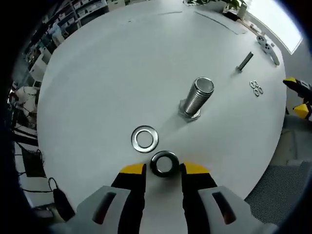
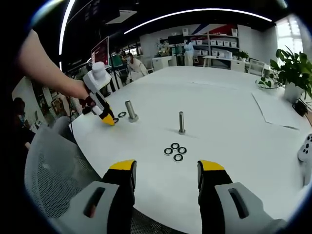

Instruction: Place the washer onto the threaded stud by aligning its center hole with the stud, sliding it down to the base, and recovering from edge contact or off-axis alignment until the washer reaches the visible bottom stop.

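Left gripper view: your left gripper (image 1: pixel 164 169) brackets a dark washer (image 1: pixel 164 163) flat on the table (image 1: pixel 97 87), jaws narrow but grip unconfirmed; the threaded stud (image 1: pixel 197 97) stands ahead, near. Your right gripper (image 2: pixel 166 168) hangs wide, empty, clear of the work.

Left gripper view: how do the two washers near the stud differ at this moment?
The flat washer lies on the white table, bright silver, with a wide rim and free of the jaws. The dark washer sits between the yellow fingertips of the left gripper, looks darker and thicker, with a narrower rim. Whether the jaws already pinch it cannot be told. Both are round rings with a centre hole, and neither is on the threaded stud yet.
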